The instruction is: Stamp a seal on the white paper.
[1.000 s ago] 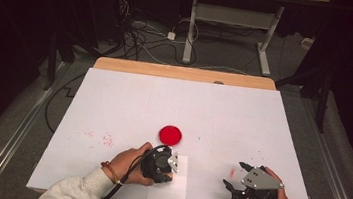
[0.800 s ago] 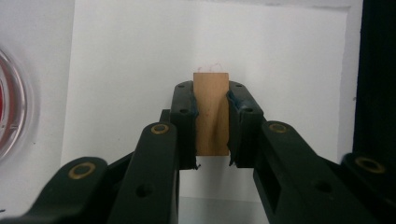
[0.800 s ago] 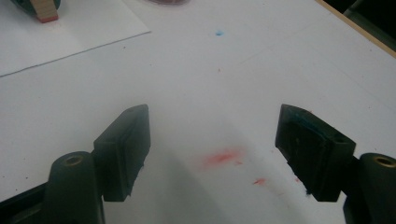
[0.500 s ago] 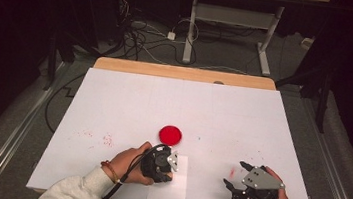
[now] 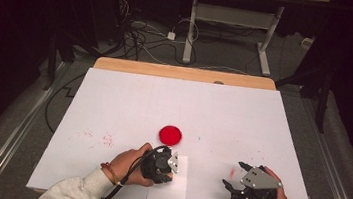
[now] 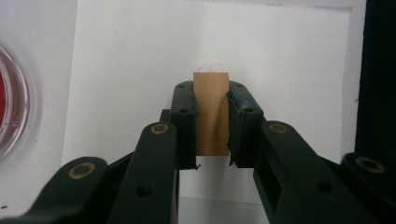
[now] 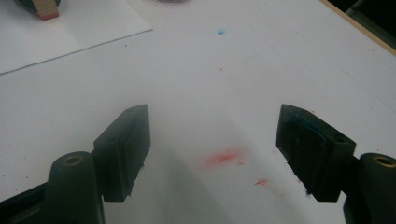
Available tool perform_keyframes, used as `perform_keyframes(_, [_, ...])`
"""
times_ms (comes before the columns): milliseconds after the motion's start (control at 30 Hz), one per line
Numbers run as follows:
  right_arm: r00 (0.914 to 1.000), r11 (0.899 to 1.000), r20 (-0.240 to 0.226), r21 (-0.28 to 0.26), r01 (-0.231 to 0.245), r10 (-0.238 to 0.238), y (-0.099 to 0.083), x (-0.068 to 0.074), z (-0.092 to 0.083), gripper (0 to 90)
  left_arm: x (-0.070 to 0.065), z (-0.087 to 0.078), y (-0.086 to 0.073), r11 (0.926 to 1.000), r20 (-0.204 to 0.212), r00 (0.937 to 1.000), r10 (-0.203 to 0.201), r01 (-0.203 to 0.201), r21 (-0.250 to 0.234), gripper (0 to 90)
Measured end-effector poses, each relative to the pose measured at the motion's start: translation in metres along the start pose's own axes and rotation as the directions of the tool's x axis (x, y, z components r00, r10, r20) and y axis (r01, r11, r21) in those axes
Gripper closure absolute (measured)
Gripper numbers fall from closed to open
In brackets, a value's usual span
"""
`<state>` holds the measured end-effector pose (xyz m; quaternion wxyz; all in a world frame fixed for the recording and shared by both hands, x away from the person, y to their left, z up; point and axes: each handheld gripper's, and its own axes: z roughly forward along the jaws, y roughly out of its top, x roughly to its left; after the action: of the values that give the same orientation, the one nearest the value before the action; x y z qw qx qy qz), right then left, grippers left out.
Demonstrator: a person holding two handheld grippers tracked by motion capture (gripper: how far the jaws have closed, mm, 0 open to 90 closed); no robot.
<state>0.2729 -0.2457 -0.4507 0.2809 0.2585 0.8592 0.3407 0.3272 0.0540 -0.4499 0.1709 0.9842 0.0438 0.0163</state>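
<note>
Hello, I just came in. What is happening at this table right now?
A person works at a white table with a gripper in each hand. The left gripper is shut on a small rectangular wooden block and holds it down over a white sheet of paper, near a round red dish. It looks like a stamp, though its underside is hidden. The right gripper is open with nothing between its jaws, over faint red smudges on the table.

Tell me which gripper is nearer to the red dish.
Left. The left gripper, shut on a wooden block, sits just below the red dish; the right gripper, open, rests well off to its right.
</note>
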Motion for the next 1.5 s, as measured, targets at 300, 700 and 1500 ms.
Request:
perform_keyframes(300, [1.0000,1.000,0.000,-0.006,-0.009,0.009,0.002,-0.003,0.002,26.8,0.003,-0.021,-0.007,0.9944,-0.013,0.9997,-0.023,0.021,-0.103,73.6])
perform_keyframes(700, [0.9999,1.000,0.010,-0.015,-0.006,0.006,0.002,-0.003,0.000,26.8,0.002,-0.034,-0.016,0.9857,-0.058,0.9971,-0.050,0.040,-0.164,73.5])
perform_keyframes(1500, [0.9995,0.998,0.025,-0.060,-0.017,0.019,0.006,-0.006,-0.004,26.9,0.002,-0.048,-0.031,0.9740,-0.110,0.9885,-0.104,0.079,-0.212,73.5])
